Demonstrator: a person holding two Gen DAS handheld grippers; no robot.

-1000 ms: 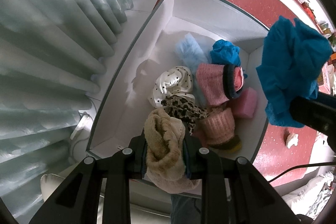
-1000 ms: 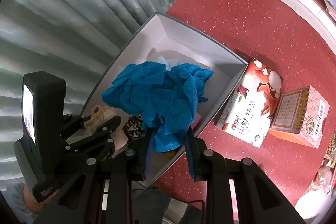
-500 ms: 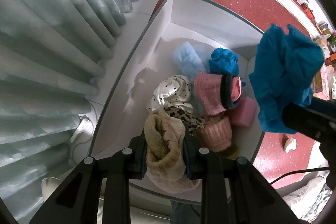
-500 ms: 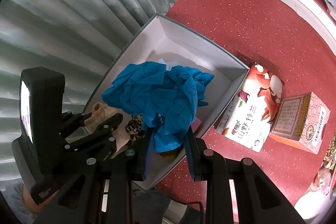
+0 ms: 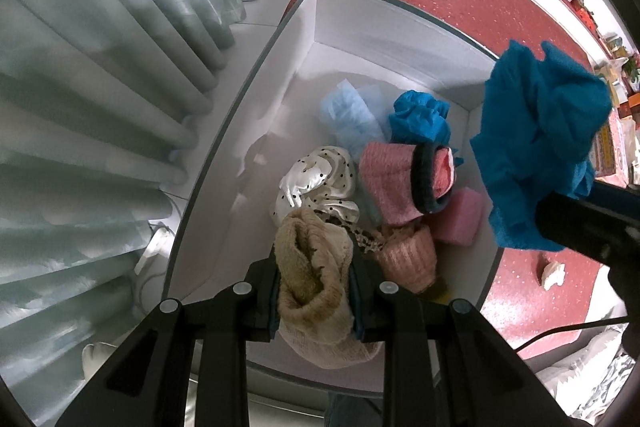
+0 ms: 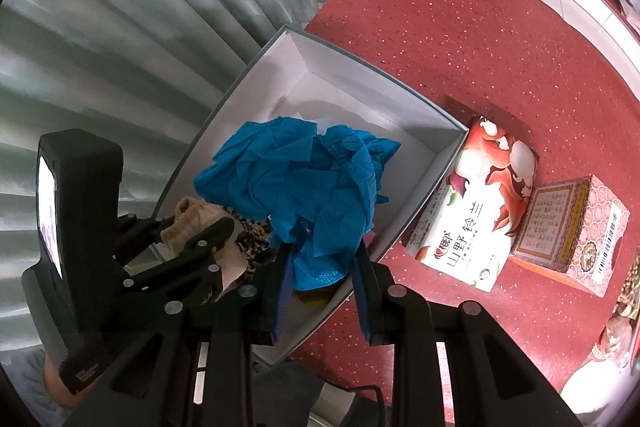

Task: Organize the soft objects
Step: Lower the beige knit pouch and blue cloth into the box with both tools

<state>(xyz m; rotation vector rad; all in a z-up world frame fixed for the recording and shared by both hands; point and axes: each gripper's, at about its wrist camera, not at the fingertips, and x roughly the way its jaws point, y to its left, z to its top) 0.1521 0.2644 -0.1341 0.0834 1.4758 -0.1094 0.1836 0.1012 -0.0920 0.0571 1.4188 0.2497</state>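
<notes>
- The left hand-held gripper (image 5: 314, 283) was clenched on a beige knitted sock (image 5: 312, 267), thick, fuzzy and bunched, with its rolled cuff bulging out above the fingers.
- It hung over the near end of a white box (image 5: 400, 27) with a thin grey rim.
- The right hand-held gripper (image 6: 322, 267) was grasping a crumpled blue mesh cloth (image 6: 304, 179), bright teal, creased into many folds and spilling well above the blue finger pads.
- That cloth was held above the box's right side.
- Inside the box lay a loose pile of soft things: a pale blue cloth (image 5: 352, 115), a small teal bundle (image 5: 418, 117), a white satin piece with black dots (image 5: 320, 179), a pink knitted sock with a dark cuff (image 5: 400, 179), a pink sponge-like block (image 5: 460, 217) and a leopard-print scrap (image 5: 366, 237).
- The box sat on a red speckled table (image 6: 460, 27), beside a printed carton (image 6: 476, 203) and a pink patterned box (image 6: 572, 215).
- Pale pleated curtains (image 5: 100, 87) hung to the left.
</notes>
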